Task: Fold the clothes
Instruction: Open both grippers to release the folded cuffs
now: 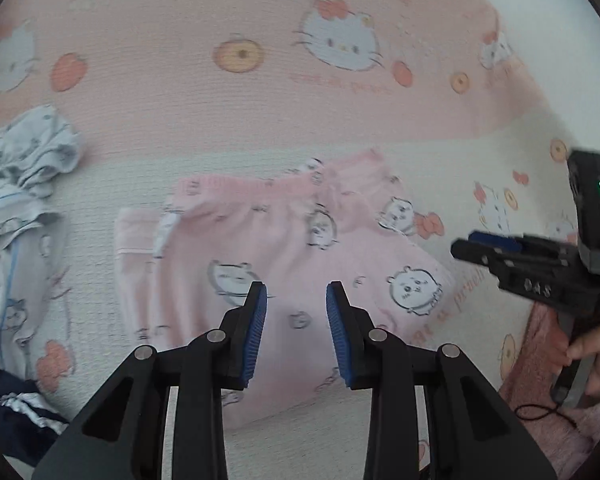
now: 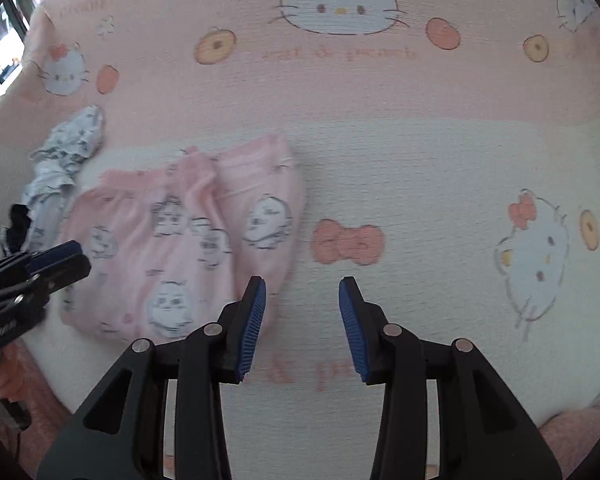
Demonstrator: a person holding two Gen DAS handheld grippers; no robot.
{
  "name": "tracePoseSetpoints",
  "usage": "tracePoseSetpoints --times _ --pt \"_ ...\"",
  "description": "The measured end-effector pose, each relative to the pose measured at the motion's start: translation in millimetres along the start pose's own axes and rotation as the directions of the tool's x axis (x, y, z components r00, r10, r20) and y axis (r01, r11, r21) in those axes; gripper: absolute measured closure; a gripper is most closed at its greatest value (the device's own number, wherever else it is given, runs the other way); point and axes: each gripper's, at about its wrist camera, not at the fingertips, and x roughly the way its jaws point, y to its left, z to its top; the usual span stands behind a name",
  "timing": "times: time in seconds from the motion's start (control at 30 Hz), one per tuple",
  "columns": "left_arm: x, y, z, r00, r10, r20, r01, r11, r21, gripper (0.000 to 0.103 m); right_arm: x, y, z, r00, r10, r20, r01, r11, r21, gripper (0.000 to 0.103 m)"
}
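Both tools stand apart and empty: left tool [image 1: 296, 308] over the pink shorts [image 1: 260, 264], right tool [image 2: 302, 304] beside them. The shorts lie flat on the bed sheet [image 2: 420, 168], waistband at the far end, legs running toward the tools. A crumpled blue garment [image 1: 24, 168] lies left of the shorts.

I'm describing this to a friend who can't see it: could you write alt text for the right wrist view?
A folded pink garment printed with cartoon faces lies on a pink and white cat-print bedsheet. The right gripper hangs open and empty beside it. The left gripper enters from the left edge, with a crumpled pale blue garment behind.
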Motion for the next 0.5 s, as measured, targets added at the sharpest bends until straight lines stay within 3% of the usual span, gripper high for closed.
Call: tracePoseSetpoints --times 0.1,0.17,0.23,0.33,0.43,0.5 --pt "22 -24 0 0.999 0.026 -0.041 -0.023 0.997 0.071 0.070 15 6 6 0.999 0.009 -0.051 -0.015 0.993 -0.116 0.063" --pt "39 -22 -2 0.994 0.054 -0.099 -0.048 0.997 0.057 0.070 22 19 6 0.997 0.024 -0.075 -0.038 0.980 -0.197 0.063" --pt "49 -13 -6 0.990 0.059 -0.125 -0.055 0.998 0.037 0.070 24 33 6 0.993 0.081 -0.083 -0.099 0.965 -0.245 0.063" --pt "48 -10 -6 0.991 0.045 -0.130 -0.039 0.998 0.049 0.070 33 48 7 0.957 0.248 -0.148 -0.278 0.932 -0.234 0.064" --pt "47 -12 -11 0.991 0.055 -0.121 -0.046 0.996 0.079 0.070 51 55 12 0.967 0.192 -0.166 -0.225 0.951 -0.212 0.065" --pt "48 -11 -11 0.991 0.053 -0.124 -0.044 0.996 0.075 0.070 50 53 14 0.969 0.200 -0.144 -0.226 0.955 -0.195 0.064"
